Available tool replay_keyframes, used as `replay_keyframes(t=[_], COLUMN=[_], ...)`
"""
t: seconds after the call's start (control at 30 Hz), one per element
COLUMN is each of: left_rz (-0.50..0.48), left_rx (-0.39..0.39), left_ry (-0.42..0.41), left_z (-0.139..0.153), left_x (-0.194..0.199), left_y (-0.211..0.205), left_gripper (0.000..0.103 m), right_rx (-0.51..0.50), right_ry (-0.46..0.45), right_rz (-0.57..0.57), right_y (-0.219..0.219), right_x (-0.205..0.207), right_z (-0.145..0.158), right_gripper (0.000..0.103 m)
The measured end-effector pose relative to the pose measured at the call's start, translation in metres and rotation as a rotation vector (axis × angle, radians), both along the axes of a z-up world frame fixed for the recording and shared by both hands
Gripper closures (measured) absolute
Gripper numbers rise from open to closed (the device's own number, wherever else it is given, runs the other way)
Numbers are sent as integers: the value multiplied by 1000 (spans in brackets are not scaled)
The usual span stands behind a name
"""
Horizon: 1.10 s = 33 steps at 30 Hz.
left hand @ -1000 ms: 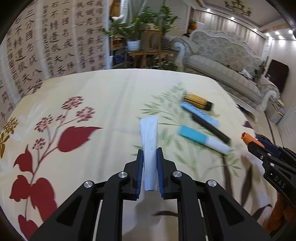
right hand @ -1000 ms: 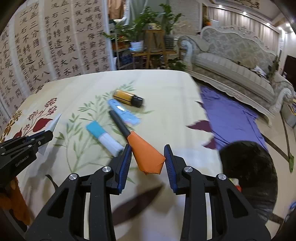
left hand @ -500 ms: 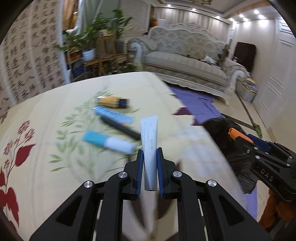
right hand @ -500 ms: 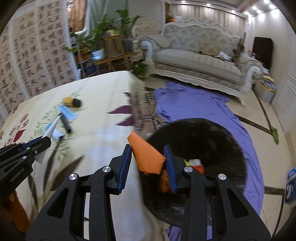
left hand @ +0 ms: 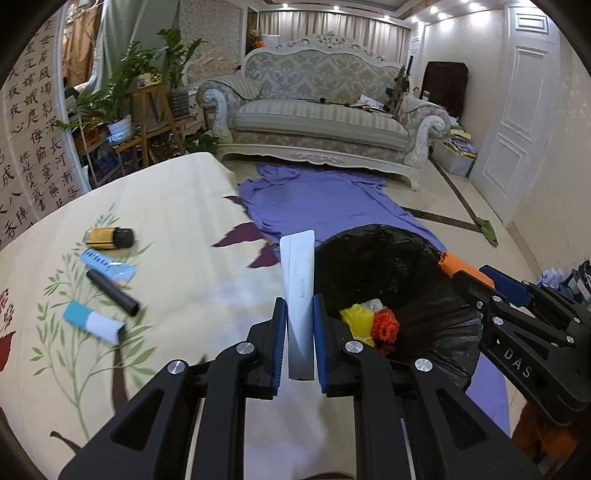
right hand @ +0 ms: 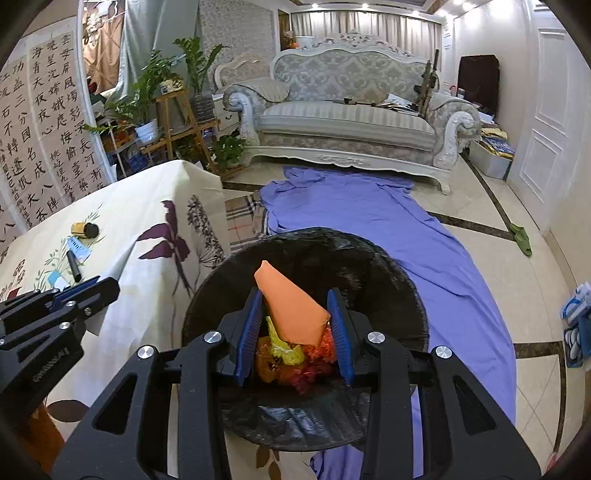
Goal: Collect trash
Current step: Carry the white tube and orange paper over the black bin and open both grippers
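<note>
We see a big grey sofa (left hand: pixel 317 110) by the curtains (left hand: pixel 332 27). A purple cloth (right hand: pixel 388 229) lies on the shiny floor (right hand: pixel 491 266). Green plants (left hand: pixel 125 88) stand near a wall with writing (left hand: pixel 33 147).

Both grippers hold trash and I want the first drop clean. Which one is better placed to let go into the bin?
Right. The right gripper holds its orange paper directly over the bin. The left gripper, holding the white strip, is over the table beside it.

you have two claws, the left claw (left hand: pixel 299 321) and the right claw (right hand: pixel 293 325), each holding one scrap. four items lie on the bench (left hand: pixel 192 206). one black trash bag (left hand: pixel 388 258) stands beside it.
</note>
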<state>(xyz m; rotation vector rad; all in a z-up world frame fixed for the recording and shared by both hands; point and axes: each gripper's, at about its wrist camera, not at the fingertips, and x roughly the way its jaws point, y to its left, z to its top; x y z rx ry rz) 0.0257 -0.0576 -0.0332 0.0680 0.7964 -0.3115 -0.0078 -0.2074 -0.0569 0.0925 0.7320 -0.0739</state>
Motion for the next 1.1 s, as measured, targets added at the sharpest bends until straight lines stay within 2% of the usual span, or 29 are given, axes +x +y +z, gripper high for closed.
replay_keyframes(t=[0.37, 0.63, 0.7, 0.77, 0.87, 1.1], left_rz=[-40, -52, -45, -31, -9, 50], left_rx=[38, 61, 59, 50, 37, 23], left_ry=[-6, 21, 26, 33, 33, 45], left_z=[-6, -16, -17, -16, -15, -12], left_x=[14, 22, 24, 26, 26, 22], left_y=[-37, -49, -46, -45, -39, -16], left_gripper=[87, 87, 82, 67, 55, 47], right_rx=[20, 34, 37, 34, 36, 37], right_ry=[0, 5, 3, -2, 2, 6], right_rz=[-31, -46, -53, -62, -69, -48], right_y=[-20, -29, -31, -33, -35, -28], right_x=[14, 23, 23, 23, 23, 24], right_z=[-9, -15, -16, -16, -17, -17], right_gripper=[67, 67, 63, 54, 53, 53])
